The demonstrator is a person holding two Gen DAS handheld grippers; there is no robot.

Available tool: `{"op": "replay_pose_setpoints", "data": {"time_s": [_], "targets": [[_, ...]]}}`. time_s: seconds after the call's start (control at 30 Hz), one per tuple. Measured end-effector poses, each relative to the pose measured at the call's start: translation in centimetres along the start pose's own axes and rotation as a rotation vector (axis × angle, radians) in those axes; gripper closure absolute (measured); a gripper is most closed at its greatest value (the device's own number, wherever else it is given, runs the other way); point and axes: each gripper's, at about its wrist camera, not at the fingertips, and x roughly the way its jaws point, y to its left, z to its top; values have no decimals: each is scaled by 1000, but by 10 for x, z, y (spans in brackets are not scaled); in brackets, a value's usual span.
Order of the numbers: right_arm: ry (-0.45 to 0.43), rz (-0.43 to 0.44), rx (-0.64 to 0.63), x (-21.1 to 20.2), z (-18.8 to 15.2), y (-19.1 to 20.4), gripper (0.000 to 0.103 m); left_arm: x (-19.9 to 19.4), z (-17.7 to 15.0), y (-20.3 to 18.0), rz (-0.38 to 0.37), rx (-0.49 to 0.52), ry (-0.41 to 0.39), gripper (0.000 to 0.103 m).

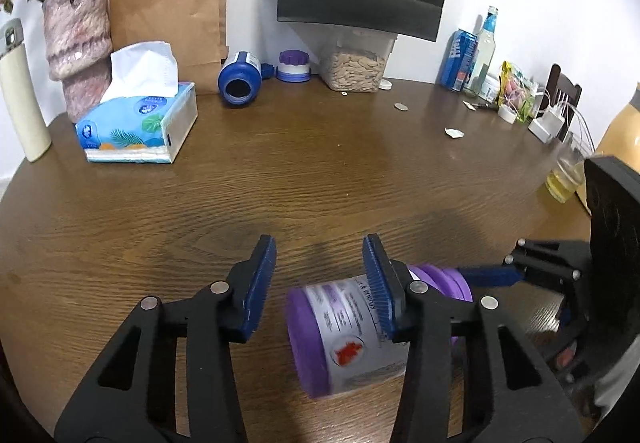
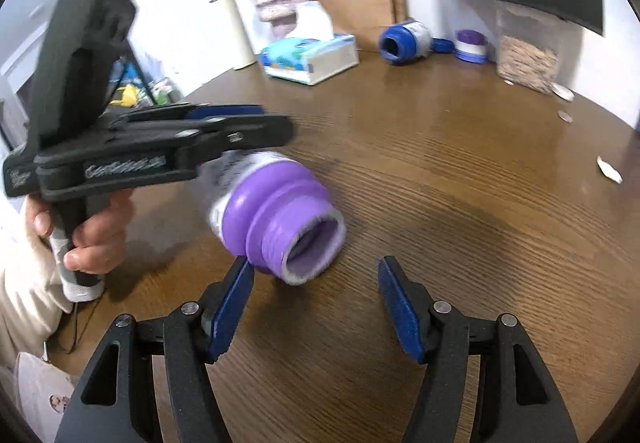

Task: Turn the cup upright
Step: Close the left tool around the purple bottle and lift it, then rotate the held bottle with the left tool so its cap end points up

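Observation:
A purple cup with a white printed label (image 1: 352,339) lies on its side on the wooden table (image 1: 320,171). Its open threaded mouth (image 2: 316,247) faces the right wrist camera. My left gripper (image 1: 320,259) is open, above the cup, whose body lies below its right finger. My right gripper (image 2: 316,275) is open, its left fingertip close to the cup's mouth. The right gripper also shows at the right edge of the left wrist view (image 1: 492,275). The left gripper shows in the right wrist view (image 2: 240,135), over the cup's body.
A blue cup (image 1: 240,81) lies on its side at the back, beside a purple-lidded jar (image 1: 294,66). A tissue box (image 1: 138,123), a pink vase (image 1: 78,43), a paper bag (image 1: 168,3), a seed container (image 1: 354,67), bottles (image 1: 482,51) and a glass (image 1: 566,175) ring the table.

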Motion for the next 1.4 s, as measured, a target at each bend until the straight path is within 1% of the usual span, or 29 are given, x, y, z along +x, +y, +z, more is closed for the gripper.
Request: {"op": "replay_pose_setpoints", "data": {"time_s": [0.07, 0.13, 0.17, 0.23, 0.3, 0.33, 0.4, 0.43, 0.47, 0.5, 0.53, 0.57, 0.6, 0.63, 0.67, 0.7, 0.73, 0.77, 0.8, 0.87, 0.9, 0.93, 0.97, 1.03, 1.1, 1.17, 1.27, 1.33, 1.4], "targets": [[-9, -37, 31, -4, -1, -6, 33, -1, -1, -2, -9, 15, 15, 64], [-21, -112, 82, -6, 0, -15, 33, 0, -3, -5, -27, 40, 44, 64], [-23, -129, 109, -7, 0, -21, 33, -1, -5, -10, -38, 66, 53, 64], [-21, -141, 145, -7, -1, -27, 33, -2, -7, -16, -23, 96, 40, 64], [-20, -144, 157, -8, -1, -29, 33, -2, -7, -19, -12, 111, 43, 62], [-21, -145, 161, -9, -2, -30, 33, -3, -6, -17, -19, 107, 52, 59], [-27, -133, 176, -10, -1, -33, 33, -8, -2, -13, -36, 99, 71, 44], [-31, -127, 183, -12, -2, -35, 33, -13, 0, -14, -59, 104, 67, 41], [-35, -123, 191, -12, -2, -37, 33, -26, 2, -16, -124, 108, 39, 35], [-36, -122, 194, -13, -3, -39, 33, -32, 2, -19, -164, 104, 25, 27], [-37, -123, 196, -13, -3, -39, 33, -36, 2, -23, -208, 101, 24, 23], [-38, -122, 202, -13, -3, -40, 33, -34, 1, -32, -257, 105, 55, 20], [-39, -122, 205, -13, -2, -41, 33, -26, 0, -42, -271, 110, 113, 20], [-40, -124, 209, -14, -3, -42, 33, -16, -1, -52, -236, 116, 172, 19], [-29, -169, 210, -14, -3, -45, 33, -12, -1, -54, -210, 110, 176, 20], [-30, -214, 203, -15, -2, -46, 33, -7, 1, -58, -176, 123, 195, 20], [-30, -221, 210, -16, -3, -49, 32, -4, 3, -60, -142, 136, 213, 20], [-40, -200, 231, -18, -4, -54, 29, 2, 4, -60, -104, 141, 240, 20], [-55, -177, 255, -21, -4, -60, 26, 6, 4, -61, -102, 141, 267, 20], [-57, -224, 269, -25, -5, -66, 26, 16, 2, -59, -110, 144, 348, 21], [-62, -236, 272, -27, -5, -68, 26, 22, -1, -60, -102, 149, 388, 22], [-71, -240, 278, -28, -5, -69, 26, 26, -4, -61, -97, 158, 412, 26], [-81, -240, 284, -31, -5, -71, 26, 29, -7, -61, -76, 167, 421, 36], [-91, -241, 293, -33, -4, -73, 26, 32, -11, -63, -55, 176, 410, 38], [-105, -247, 294, -35, -5, -74, 26, 34, -18, -65, -45, 182, 447, 42], [-113, -249, 304, -36, -4, -75, 26, 36, -23, -68, -58, 180, 489, 43], [-125, -232, 319, -39, -3, -75, 26, 42, -27, -74, -24, 202, 523, 43], [-137, -223, 314, -43, -2, -72, 26, 42, -27, -77, -16, 211, 514, 44], [-150, -226, 301, -46, 0, -68, 26, 34, -26, -81, -5, 231, 467, 44]]}}
